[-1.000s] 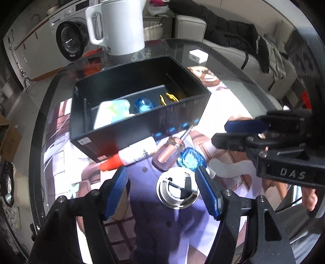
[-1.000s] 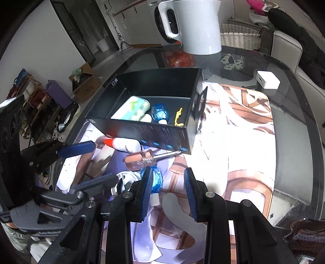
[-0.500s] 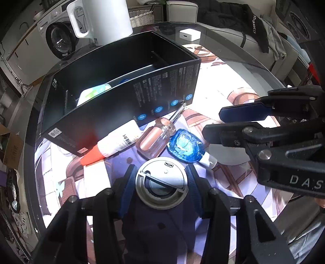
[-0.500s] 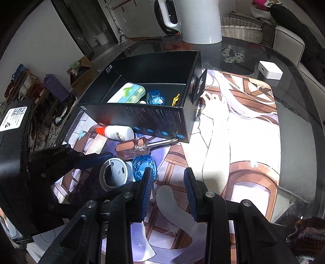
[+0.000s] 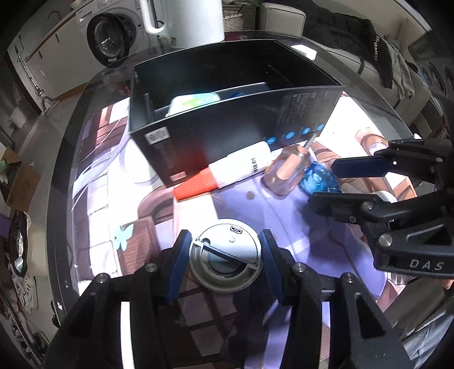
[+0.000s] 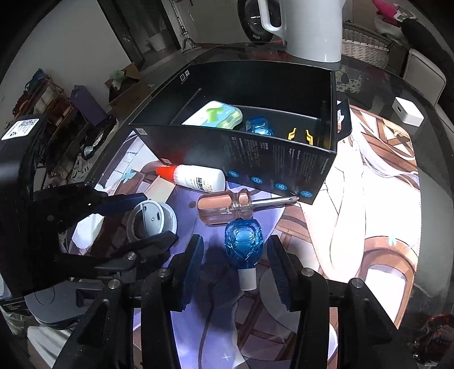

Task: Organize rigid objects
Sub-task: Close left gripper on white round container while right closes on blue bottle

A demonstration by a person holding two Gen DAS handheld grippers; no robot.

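At the bottom centre of the left wrist view, the left gripper (image 5: 224, 252) clamps the round grey device (image 5: 225, 259). The right gripper (image 6: 235, 255) is opening its jaws around the untouched blue bottle (image 6: 244, 241) on the bench, below the black box (image 6: 255, 159). Centre, then close.

The letters "DAS" stand in pale print on the black plastic body of the right gripper (image 5: 329, 181), seen from the left wrist camera. The dark garment on the sofa (image 5: 351, 25) carries a white vertical word, too small to read for sure. The white glue bottle with red cap (image 6: 195, 177) has black print and the black cardboard box (image 6: 283, 159) has small white print, both unreadable.
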